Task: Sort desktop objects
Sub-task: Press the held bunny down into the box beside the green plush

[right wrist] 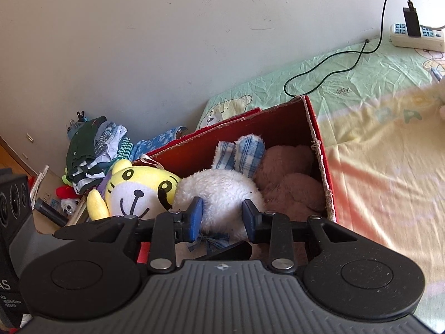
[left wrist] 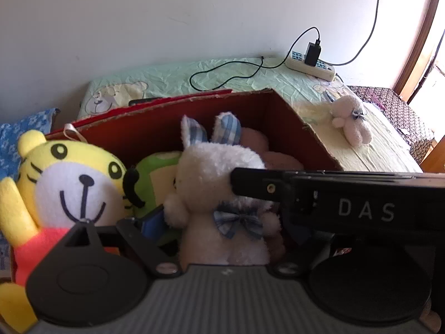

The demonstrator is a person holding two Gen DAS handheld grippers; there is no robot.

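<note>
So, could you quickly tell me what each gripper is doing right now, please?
Left gripper: its fingers sit either side of the white bunny plush; grip cannot be told.
Right gripper: shut on the white bunny plush, over the red box.

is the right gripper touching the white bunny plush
Touching. In the right wrist view, the right gripper has its blue fingertips pressed into the white bunny plush on either side, no gap visible.
</note>
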